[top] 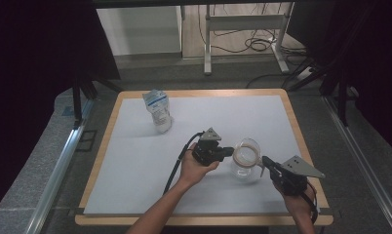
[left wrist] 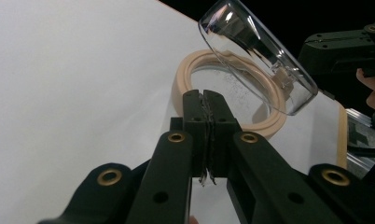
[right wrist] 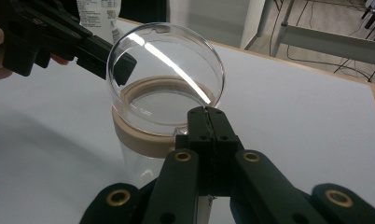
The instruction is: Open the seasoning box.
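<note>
Jar: clear glass jar with a beige ring round its mouth, standing on the white table cover at about 4 o'clock from the table's centre, between the two grippers.
Lid: hinged clear lid swung up, tilted over the mouth, joined to the jar on the right gripper's side.
Left gripper: left gripper at the jar's 9 o'clock, jaws pressed together with nothing between them, tips just beside the ring; whether they touch it I cannot tell.
Right gripper: right gripper at the jar's 3 o'clock, jaws pressed together at the hinge side of the rim; whether they pinch the latch there I cannot tell.
Pouch: white printed pouch upright at 11 o'clock, well apart from the jar.
Handling: likely rigid, smooth, slippery and breakable; fairly heavy for its size, and it would tip if pushed high up.
Hold: best taken at the beige ring, which looks softer and less slick than bare glass; steady the body low while moving the lid.
</note>
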`<state>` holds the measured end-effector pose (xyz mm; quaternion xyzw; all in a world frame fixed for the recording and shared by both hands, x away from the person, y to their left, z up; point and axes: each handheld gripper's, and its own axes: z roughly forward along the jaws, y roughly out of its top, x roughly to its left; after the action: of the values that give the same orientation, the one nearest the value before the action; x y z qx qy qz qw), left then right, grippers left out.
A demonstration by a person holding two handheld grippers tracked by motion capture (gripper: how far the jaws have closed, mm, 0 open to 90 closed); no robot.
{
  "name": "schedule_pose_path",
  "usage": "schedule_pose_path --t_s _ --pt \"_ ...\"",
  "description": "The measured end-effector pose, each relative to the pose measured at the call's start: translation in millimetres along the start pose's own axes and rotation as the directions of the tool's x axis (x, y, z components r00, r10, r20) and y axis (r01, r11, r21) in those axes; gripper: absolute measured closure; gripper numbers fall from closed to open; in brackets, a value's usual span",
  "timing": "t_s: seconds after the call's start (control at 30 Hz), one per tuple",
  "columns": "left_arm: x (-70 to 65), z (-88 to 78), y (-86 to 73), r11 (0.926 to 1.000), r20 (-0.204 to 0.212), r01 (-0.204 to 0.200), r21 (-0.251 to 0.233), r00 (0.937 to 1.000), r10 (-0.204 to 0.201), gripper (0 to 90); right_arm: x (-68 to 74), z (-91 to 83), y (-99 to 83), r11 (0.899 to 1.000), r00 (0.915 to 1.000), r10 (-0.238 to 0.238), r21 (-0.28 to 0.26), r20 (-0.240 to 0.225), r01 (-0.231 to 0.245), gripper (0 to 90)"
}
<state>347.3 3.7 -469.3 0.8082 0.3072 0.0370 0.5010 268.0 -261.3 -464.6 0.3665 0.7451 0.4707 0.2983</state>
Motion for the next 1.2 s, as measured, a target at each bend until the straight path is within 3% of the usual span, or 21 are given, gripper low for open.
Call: schedule_pose_path --t_s 0.37,0.47,0.53,0.67,0.93,1.2 --pt "-9.6 4.6 8.4 0.999 0.007 -0.043 0.011 0.9991 0.042 89.1 3.7 -3.9 1.0 1.0 0.9999 0.001 -0.018 -0.011 -0.001 90.0" --pt "-12.9 2.7 11.9 0.9984 0.009 -0.055 0.012 0.9985 0.055 89.2 11.2 -9.3 2.1 0.999 0.9982 0.002 -0.037 -0.06 -0.004 90.0" --pt "-14.7 1.7 14.3 0.9978 0.007 -0.064 0.015 0.9979 0.064 89.3 18.4 -9.8 -0.9 0.999 0.9928 -0.009 -0.036 -0.119 0.004 89.7" --pt "-20.7 -0.1 20.6 0.997 0.007 -0.076 0.014 0.9971 0.075 89.5 32.4 -5.5 -12.2 1.0 0.9848 -0.028 0.001 -0.171 0.029 88.9" --pt "-30.3 3.3 29.9 0.9957 0.029 -0.091 0.021 0.9955 0.09 90.0 42.6 5.6 -25.8 0.999 0.9774 -0.011 0.029 -0.211 0.017 88.2" --pt "-45.9 11.5 40.0 0.9901 0.049 -0.135 0.039 0.9899 0.133 90.0 45.8 17.4 -34.9 0.998 0.9747 -0.01 0.062 -0.223 0.024 87.6"
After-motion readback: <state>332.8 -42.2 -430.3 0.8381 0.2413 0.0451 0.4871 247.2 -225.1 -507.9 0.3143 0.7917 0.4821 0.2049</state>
